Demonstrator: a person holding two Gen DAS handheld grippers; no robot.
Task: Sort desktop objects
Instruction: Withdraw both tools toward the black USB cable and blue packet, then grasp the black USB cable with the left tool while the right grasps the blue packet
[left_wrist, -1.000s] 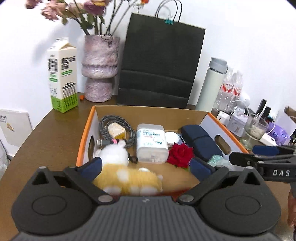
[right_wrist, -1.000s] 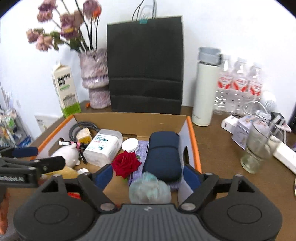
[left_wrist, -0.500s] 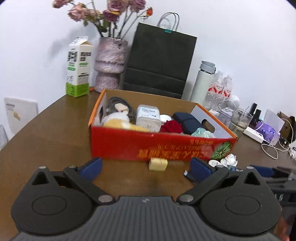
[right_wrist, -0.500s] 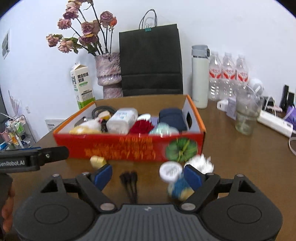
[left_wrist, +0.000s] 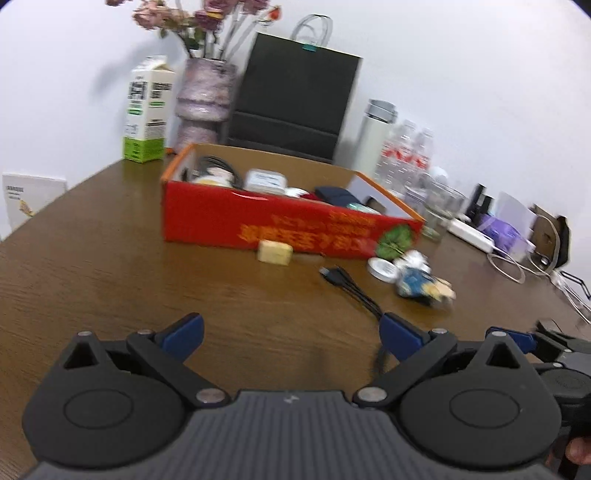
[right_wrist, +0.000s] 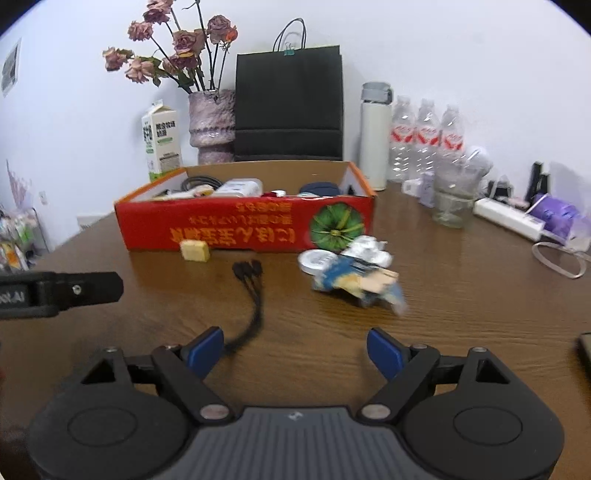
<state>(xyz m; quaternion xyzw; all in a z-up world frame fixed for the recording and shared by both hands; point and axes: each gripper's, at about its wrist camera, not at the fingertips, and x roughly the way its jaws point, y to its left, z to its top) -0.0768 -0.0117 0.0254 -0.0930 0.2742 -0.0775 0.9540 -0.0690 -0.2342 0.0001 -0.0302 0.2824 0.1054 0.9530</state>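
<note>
While both claws hang spread and empty, left claw (left_wrist: 291, 330) and right claw (right_wrist: 295, 347) over brown surface (left_wrist: 92, 280). Ahead, loose on surface: one black cable (right_wrist: 251, 291), one yellow block (right_wrist: 195, 251), one round tin (right_wrist: 316, 260), one blue packet (right_wrist: 360, 282). Behind them: one red box (right_wrist: 236, 227), partly filled. Three water bottles (right_wrist: 424, 136) far right.

In the right wrist view we see the box (right_wrist: 243, 225) at centre frame on the table (right_wrist: 461, 295), with the vase (right_wrist: 212, 125), carton (right_wrist: 162, 142) and paper bag (right_wrist: 290, 103) behind it. Before the box lie a small block (right_wrist: 195, 251) at left, a cable (right_wrist: 251, 291) in the middle, and a round lid (right_wrist: 316, 260) touching a crumpled wrapper (right_wrist: 358, 280) at right. Bottles (right_wrist: 424, 136) and a glass (right_wrist: 450, 201) stand at the right of the frame.
</note>
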